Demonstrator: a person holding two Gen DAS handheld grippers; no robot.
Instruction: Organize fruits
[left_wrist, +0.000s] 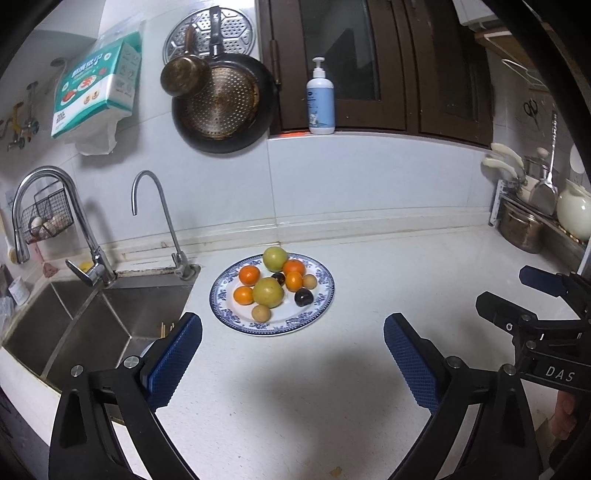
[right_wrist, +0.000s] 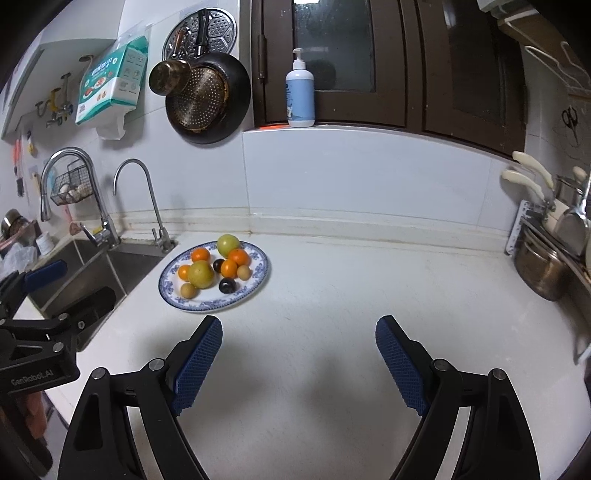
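Hovering over the white tabletop (left_wrist: 369, 266), left tongs (left_wrist: 291, 354) and right tongs (right_wrist: 299, 354) gape wide, empty. Fruits fill a blue-rimmed plate (left_wrist: 325, 295) near the sink-side back edge; round, smooth, probably slippery, best gripped across their middles.

A blue-and-white patterned plate (left_wrist: 325, 291) sits flat on the white counter beside the sink, holding mixed fruit: two large yellow-green fruits (left_wrist: 268, 292), four oranges (left_wrist: 249, 275), two dark plums (left_wrist: 303, 297) and two small tan fruits (left_wrist: 261, 313), clustered together.
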